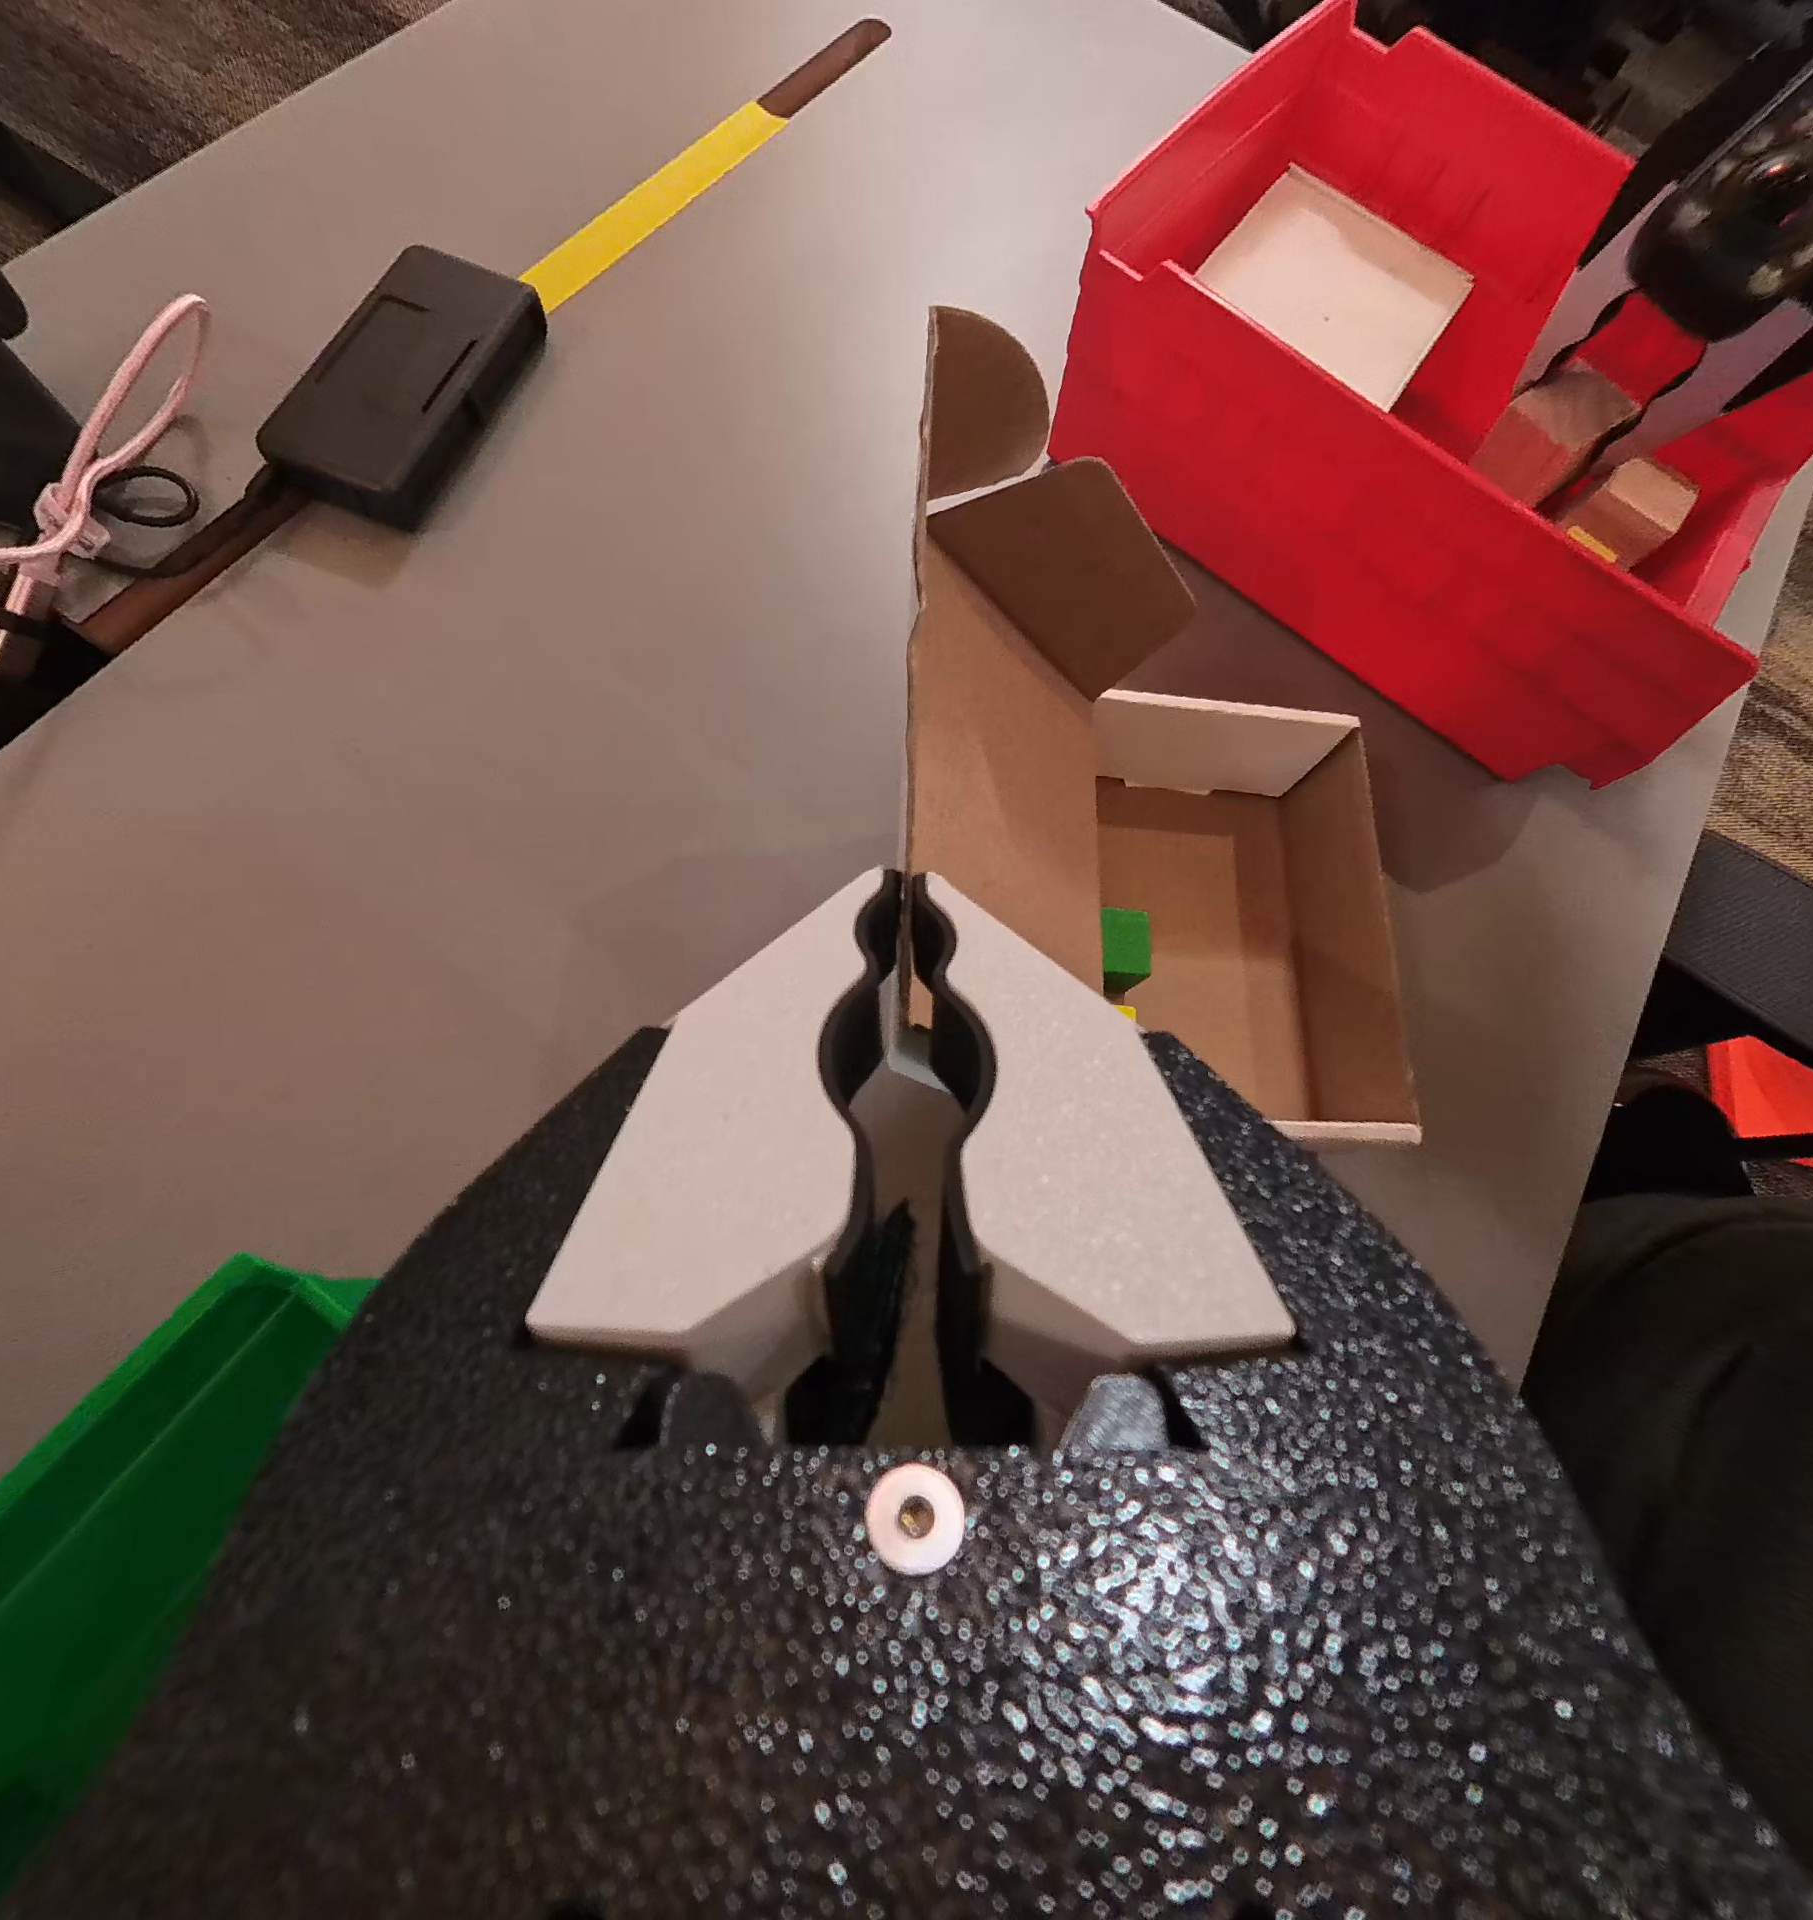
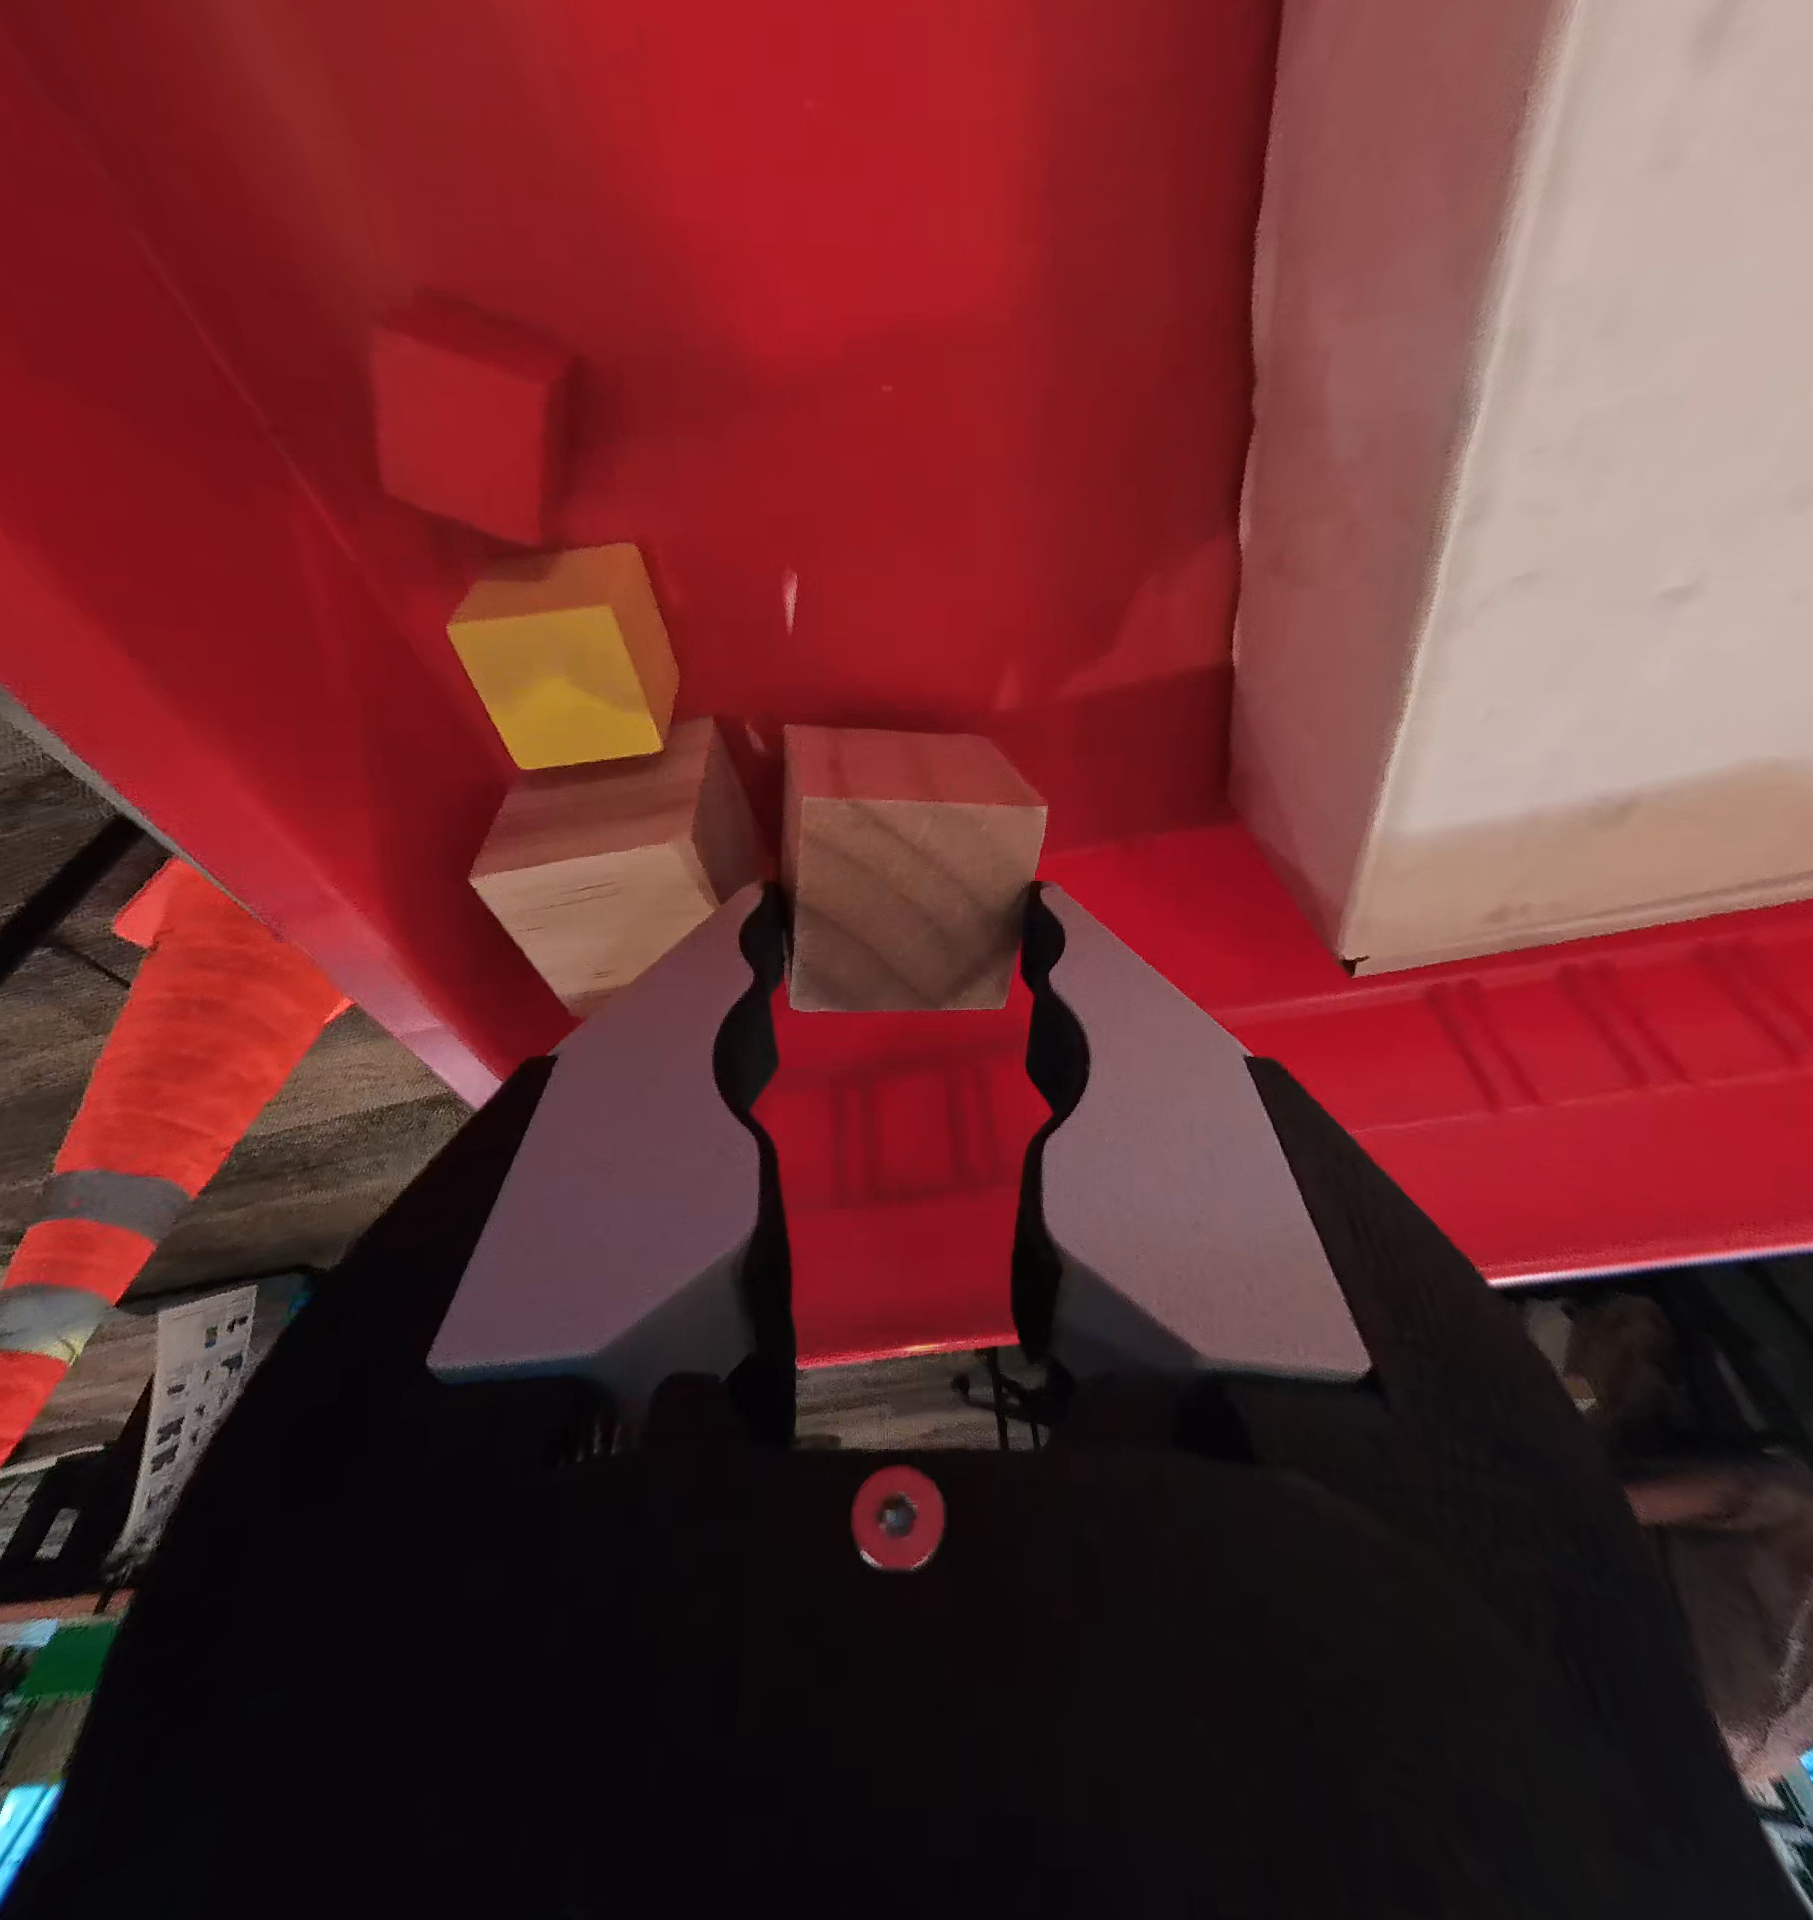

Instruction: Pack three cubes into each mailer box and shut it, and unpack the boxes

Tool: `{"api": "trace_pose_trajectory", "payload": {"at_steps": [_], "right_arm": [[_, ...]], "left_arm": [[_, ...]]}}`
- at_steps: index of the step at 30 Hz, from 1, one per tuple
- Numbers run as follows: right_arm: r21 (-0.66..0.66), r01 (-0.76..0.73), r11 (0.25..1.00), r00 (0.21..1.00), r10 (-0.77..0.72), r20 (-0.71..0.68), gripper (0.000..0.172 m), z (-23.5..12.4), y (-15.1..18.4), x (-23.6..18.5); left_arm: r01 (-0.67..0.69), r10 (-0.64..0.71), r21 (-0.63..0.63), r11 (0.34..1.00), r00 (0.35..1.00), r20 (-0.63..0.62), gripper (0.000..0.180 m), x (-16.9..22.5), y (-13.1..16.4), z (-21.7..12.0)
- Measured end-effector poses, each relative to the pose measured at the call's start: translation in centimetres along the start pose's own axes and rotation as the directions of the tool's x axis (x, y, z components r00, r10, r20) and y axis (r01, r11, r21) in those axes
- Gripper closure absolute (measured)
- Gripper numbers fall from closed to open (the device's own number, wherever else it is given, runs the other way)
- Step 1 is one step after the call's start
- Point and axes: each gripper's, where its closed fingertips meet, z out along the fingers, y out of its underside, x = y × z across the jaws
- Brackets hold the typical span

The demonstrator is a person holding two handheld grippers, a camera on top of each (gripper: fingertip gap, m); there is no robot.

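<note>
Cube (image 2: 907, 883) pinched by the right fingers (image 2: 673, 1060) inside the red bin (image 2: 881, 260).
Lift it straight, clear of the neighbouring cube (image 2: 590, 883); left fingers (image 1: 736, 1091) hold the box's (image 1: 1338, 935) lid (image 1: 995, 748) up.

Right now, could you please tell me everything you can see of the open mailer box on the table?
The mailer box is corrugated cardboard, brown inside with a white outer face showing at its far wall. It sits on the grey table in front of the red bin, tray open. Its lid stands upright, rounded side flaps folded inward, and the left gripper is closed on the lid's edge. Inside, a green cube lies near the lid, with a sliver of something yellow just below it.
</note>
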Motion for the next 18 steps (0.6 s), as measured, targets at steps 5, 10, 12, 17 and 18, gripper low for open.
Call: {"api": "trace_pose_trajectory", "payload": {"at_steps": [5, 10, 12, 17, 18], "right_arm": [[-0.011, -0.073, 0.997, 0.997, 0.073, 0.030, 0.122, 0.0, 0.0, -0.3], [-0.010, -0.135, 0.991, 0.983, 0.133, -0.123, 0.110, -4.1, -0.2, 1.2], [0.048, -0.133, 0.990, 0.949, 0.141, -0.280, 0.111, -7.9, -2.2, 2.0], [0.381, 0.336, 0.861, 0.805, -0.052, -0.591, 0.134, -17.7, -17.9, -3.4], [0.418, 0.419, 0.806, 0.783, -0.088, -0.616, 0.143, -18.4, -20.9, -5.0]], "left_arm": [[-0.004, 0.004, -0.006, 1.000, 1.000, -0.005, 0.180, 0.1, 0.1, 0.1], [-0.006, 0.006, -0.029, 1.000, 1.000, 0.010, 0.180, 0.0, 0.2, 0.4], [-0.016, 0.016, -0.031, 0.999, 1.000, 0.008, 0.180, 0.3, 0.1, 0.5], [-0.057, 0.058, -0.025, 0.998, 0.998, 0.009, 0.180, 1.1, -0.4, 0.4], [-0.066, 0.066, -0.024, 0.998, 0.998, 0.010, 0.180, 1.2, -0.5, 0.4]]}}
